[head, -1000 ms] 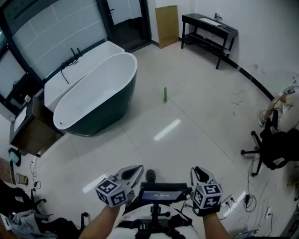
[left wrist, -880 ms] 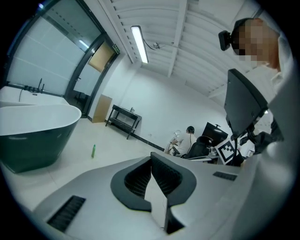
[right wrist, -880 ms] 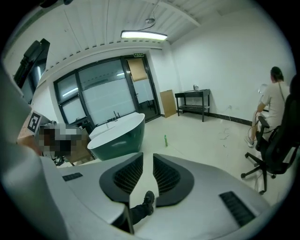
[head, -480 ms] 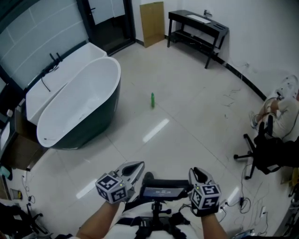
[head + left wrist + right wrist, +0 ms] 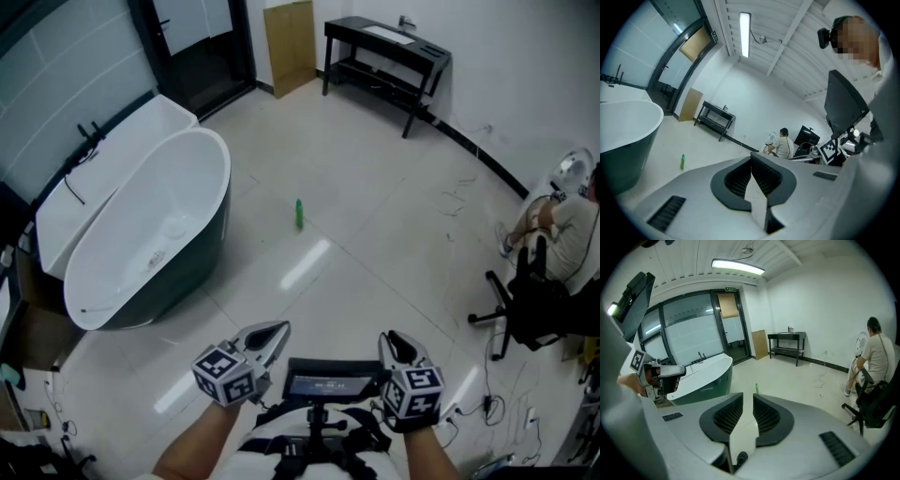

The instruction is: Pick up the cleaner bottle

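Note:
The cleaner bottle [image 5: 299, 213] is small and green and stands upright on the pale tiled floor, far ahead of both grippers. It also shows small in the left gripper view as the bottle [image 5: 682, 161], and just above the jaws in the right gripper view as the bottle [image 5: 756, 388]. My left gripper [image 5: 274, 330] is held low at the near edge, its jaws meeting at the tips with nothing between them [image 5: 751, 157]. My right gripper [image 5: 395, 339] is level with it, a narrow gap between its jaws, holding nothing [image 5: 748, 397].
A white, dark-sided bathtub [image 5: 141, 234] lies left of the bottle. A black console table [image 5: 389, 42] and a cardboard panel [image 5: 289, 33] stand at the far wall. A seated person [image 5: 567, 225] and an office chair [image 5: 530, 305] are at the right, with cables on the floor.
The whole view has advanced across the floor: bottle and bathtub have slid left and down in the head view. Both grippers keep their places at the near edge, jaws unchanged.

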The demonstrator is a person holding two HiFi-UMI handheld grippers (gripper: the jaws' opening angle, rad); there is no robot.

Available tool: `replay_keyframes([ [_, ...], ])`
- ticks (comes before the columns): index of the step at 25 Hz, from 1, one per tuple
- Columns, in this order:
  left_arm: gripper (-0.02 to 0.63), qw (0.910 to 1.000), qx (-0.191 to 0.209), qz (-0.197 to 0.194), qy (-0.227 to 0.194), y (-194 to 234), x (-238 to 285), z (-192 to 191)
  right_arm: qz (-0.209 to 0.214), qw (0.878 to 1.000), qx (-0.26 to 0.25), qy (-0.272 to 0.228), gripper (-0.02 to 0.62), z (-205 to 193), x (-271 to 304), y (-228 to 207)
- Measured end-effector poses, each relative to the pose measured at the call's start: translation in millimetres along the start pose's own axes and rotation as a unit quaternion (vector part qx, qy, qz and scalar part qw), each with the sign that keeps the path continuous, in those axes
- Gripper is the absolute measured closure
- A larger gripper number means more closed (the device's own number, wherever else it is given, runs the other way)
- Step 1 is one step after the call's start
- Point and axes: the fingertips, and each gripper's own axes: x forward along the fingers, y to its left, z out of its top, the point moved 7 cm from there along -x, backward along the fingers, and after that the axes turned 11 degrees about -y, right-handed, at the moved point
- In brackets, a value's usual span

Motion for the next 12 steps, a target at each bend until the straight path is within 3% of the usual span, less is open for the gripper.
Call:
replay_keyframes([
  [12, 0.606, 0.9997, -0.013, 0.015, 0.017, 25, 16, -4, 0.005, 1.000, 0.003, 0.006, 0.531, 6, 35, -10],
])
